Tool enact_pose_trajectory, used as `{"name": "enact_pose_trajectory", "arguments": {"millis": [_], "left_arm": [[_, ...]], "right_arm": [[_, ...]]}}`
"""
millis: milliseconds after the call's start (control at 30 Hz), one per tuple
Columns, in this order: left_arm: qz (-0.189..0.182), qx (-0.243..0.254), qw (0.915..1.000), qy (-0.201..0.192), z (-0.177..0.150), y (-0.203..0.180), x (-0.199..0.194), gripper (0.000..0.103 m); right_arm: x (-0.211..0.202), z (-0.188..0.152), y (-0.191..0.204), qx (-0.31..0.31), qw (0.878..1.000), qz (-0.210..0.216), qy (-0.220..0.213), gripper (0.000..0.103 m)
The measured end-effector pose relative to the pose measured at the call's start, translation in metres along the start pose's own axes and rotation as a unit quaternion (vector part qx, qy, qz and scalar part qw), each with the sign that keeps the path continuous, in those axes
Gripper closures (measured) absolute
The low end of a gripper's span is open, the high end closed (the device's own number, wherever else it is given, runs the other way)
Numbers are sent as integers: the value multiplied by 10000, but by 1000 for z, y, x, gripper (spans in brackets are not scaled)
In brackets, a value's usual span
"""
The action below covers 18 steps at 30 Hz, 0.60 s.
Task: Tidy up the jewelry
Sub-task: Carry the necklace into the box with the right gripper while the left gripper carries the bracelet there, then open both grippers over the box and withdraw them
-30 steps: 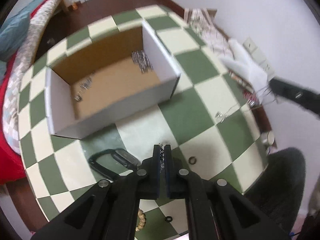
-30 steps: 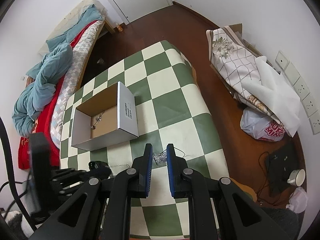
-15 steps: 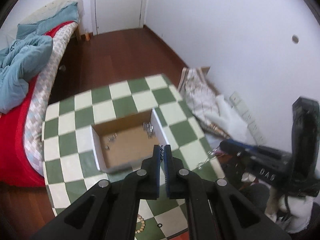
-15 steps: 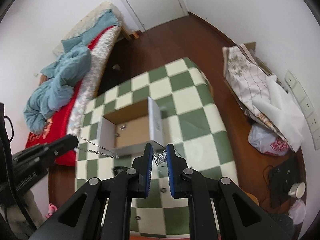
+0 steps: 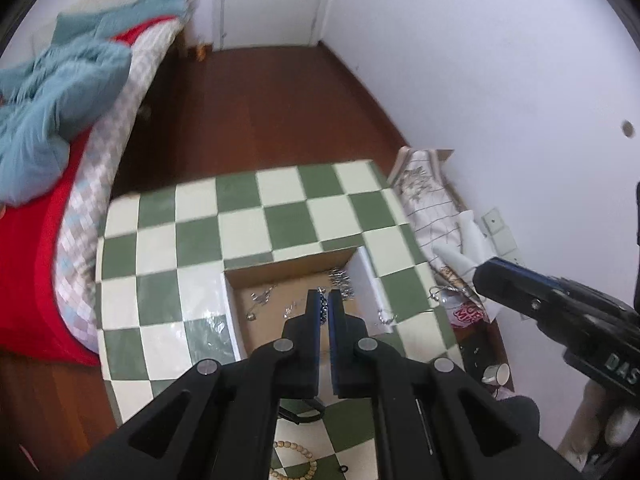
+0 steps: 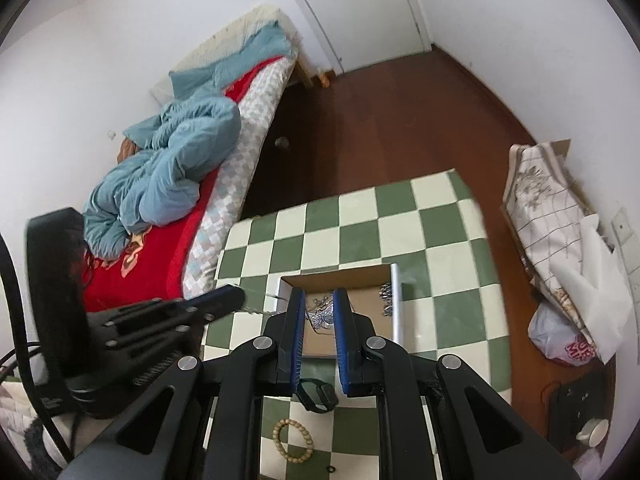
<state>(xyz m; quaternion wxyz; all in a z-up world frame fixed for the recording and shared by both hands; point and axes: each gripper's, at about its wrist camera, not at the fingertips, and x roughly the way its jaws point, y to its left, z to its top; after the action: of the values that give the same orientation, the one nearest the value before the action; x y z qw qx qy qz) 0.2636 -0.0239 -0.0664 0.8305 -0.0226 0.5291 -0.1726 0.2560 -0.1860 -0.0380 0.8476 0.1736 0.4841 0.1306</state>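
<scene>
Both grippers hang high above a white cardboard box [image 5: 234, 308] [image 6: 396, 304] on the green-and-cream checkered table [image 5: 160, 248] [image 6: 360, 224]. My left gripper [image 5: 325, 300] is shut on one end of a thin silver chain [image 5: 321, 291]. My right gripper [image 6: 319, 300] is shut on the chain's silver butterfly pendant [image 6: 320, 316]. The chain runs slack between the two, seen at the right gripper's tip in the left view [image 5: 440, 294]. Several silver pieces [image 5: 340, 280] lie in the box.
A black watch [image 6: 318, 396], a wooden bead bracelet [image 6: 294, 442] [image 5: 296, 460] and a small black ring [image 6: 330, 469] lie on the near part of the table. A bed [image 6: 160, 184] stands left; bags [image 6: 560, 240] and a mug [image 5: 496, 374] sit on the floor right.
Both grippers have risen well above the table with the chain and now sit over the box. The view has widened from table level to the whole room.
</scene>
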Motion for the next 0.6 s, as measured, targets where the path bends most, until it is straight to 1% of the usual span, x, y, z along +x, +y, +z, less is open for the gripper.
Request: {"name": "enact_pose_trajectory", "arguments": {"millis": [33,133,233,300,333,367,433,467,500,533,567,600], "left_arm": [[-68,-99,9998,125,0,6,10,102],[-95,-400,9983,403,-2,25,38,102],[-96,-629,9963,576,-4,37,55,101],[-26,-778,9944,720,-6,44,64,101],[20,-843,9936,754,-6,47,66,98],[69,-884,9931,769,-7,50,68,98],[212,-963,9924,737,-8,55,69,96],[358,-961,9920,733,-8,56,69,87],[553,-934,9915,715,-9,57,69,78],[701,-920,9909,684,-9,58,69,54],[803,-926,9904,637,-10,60,68,30],[921,-921,9901,522,-11,62,66,25]], "right_arm": [[12,3,1,1,9999,-8,119,89],[46,6,1,40,9989,-51,459,89],[79,5,-3,107,9969,-81,769,88],[100,5,-6,118,9950,-129,981,88],[108,5,-9,129,9942,-153,1056,88],[120,5,-11,118,9922,-205,1226,87],[134,4,-16,157,9893,-263,1430,87],[140,3,-18,136,9876,-309,1536,85],[146,2,-20,55,9862,-455,1593,73],[150,0,-22,0,9848,-553,1646,53],[153,0,-23,-17,9840,-613,1675,45],[154,-2,-25,-83,9830,-776,1663,37]]}}
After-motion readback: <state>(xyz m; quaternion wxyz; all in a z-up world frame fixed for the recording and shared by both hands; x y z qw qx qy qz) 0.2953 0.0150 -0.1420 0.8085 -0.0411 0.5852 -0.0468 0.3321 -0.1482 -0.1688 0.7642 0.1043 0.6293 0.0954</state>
